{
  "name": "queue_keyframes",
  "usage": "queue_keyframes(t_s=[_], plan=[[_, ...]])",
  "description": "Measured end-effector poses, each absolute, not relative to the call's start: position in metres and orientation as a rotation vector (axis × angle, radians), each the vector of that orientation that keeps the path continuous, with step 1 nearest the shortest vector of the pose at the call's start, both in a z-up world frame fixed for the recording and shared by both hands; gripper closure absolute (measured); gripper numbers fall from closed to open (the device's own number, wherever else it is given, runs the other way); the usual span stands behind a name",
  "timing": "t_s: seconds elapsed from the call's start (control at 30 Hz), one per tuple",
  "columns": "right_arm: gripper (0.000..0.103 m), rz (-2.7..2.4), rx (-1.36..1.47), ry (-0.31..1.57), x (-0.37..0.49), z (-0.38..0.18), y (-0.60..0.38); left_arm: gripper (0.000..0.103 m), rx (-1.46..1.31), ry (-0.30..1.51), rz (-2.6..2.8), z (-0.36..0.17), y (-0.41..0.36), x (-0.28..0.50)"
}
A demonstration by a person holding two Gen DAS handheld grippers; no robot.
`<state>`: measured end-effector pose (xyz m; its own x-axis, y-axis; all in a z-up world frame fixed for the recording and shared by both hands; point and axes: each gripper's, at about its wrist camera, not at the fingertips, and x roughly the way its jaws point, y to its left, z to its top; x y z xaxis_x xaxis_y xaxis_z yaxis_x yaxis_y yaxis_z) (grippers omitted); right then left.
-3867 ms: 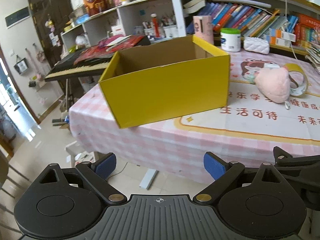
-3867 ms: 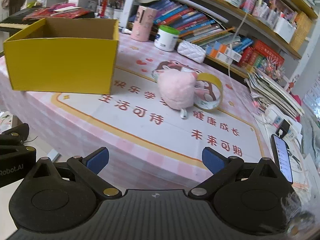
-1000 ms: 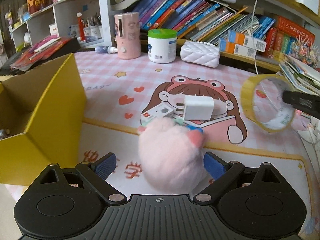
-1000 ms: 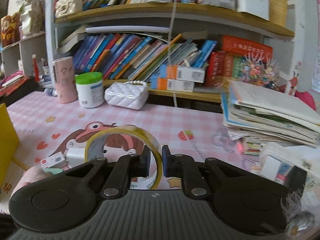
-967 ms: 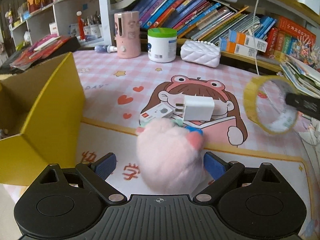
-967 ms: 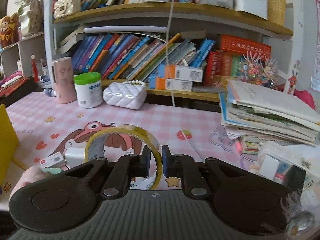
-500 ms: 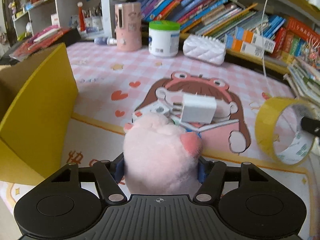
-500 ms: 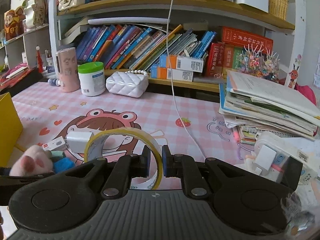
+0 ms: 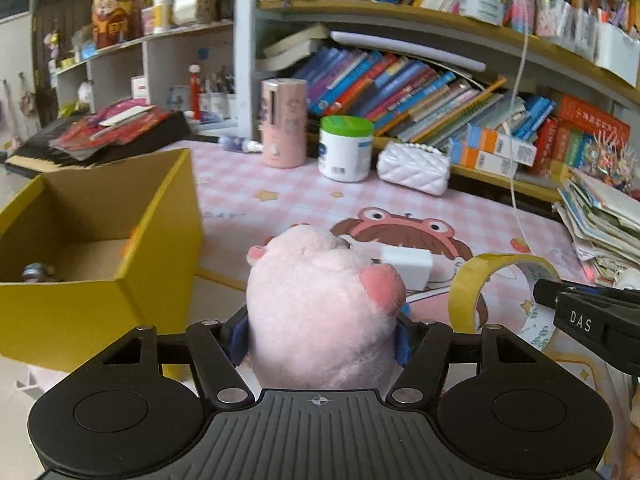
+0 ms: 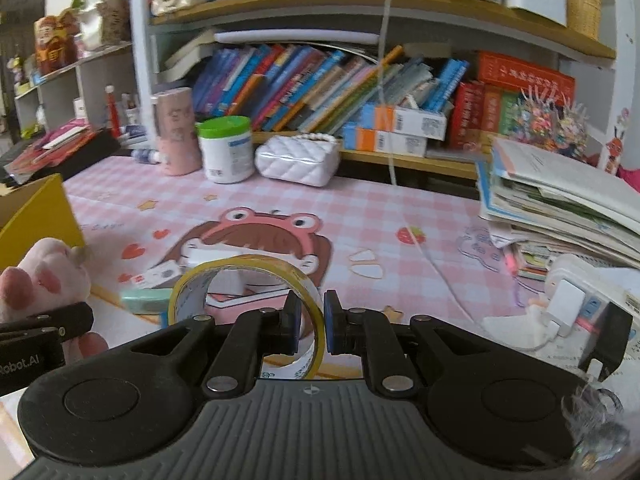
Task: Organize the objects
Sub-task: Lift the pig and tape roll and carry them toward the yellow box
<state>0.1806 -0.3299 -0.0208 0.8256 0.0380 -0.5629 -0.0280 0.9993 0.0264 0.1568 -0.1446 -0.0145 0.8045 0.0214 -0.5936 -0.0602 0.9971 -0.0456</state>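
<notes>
The round pink plush toy [image 9: 320, 312] is clamped between the blue pads of the left tool [image 9: 320, 340] and is carried clear of the pink checked worktop [image 9: 460, 208], just right of the open yellow cardboard box [image 9: 100, 248], w/ its top above the box rim. The yellow roll of clear tape [image 10: 248, 308] is pinched by its band in the right tool [image 10: 311, 326], jaws fully closed on it, one pad inside the ring and one outside; the roll hangs further right of the box, beyond the plush.

Risks, as judged:
- Plush is soft and compressible; the pads sink into the fur, so the grip could creep and the toy could be dropped short of the box if swung fast.
- The near wall of the box could be clipped by the toy if too little height is kept, and the light box could be shoved or tipped.
- Tape is held by a thin band only; it could swivel or slide out.
- Both tools are close together; a collision is possible if both head for the box at once.

Containers: the box is mostly empty, brown floor visible; one small dark metallic item [image 9: 36, 270] lies at its left inner edge, identity not discernible. A white charger block [image 9: 408, 266] and a small white-red item [image 10: 160, 274] are left on the worktop, right of the box.
</notes>
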Motion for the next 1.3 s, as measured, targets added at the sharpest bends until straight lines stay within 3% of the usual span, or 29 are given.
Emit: queue_keyframes(t_s=[0.47,1.3], plan=[[0.092,0.099,-0.035,0.577,0.133,-0.001,-0.262,0.038,-0.108,0.582,0.089,-0.006,-0.077,0.100],[0.092,0.311,-0.229,0.685,0.035,-0.018,-0.064,0.038,-0.019,0.684,0.304,-0.015,0.073,-0.003]])
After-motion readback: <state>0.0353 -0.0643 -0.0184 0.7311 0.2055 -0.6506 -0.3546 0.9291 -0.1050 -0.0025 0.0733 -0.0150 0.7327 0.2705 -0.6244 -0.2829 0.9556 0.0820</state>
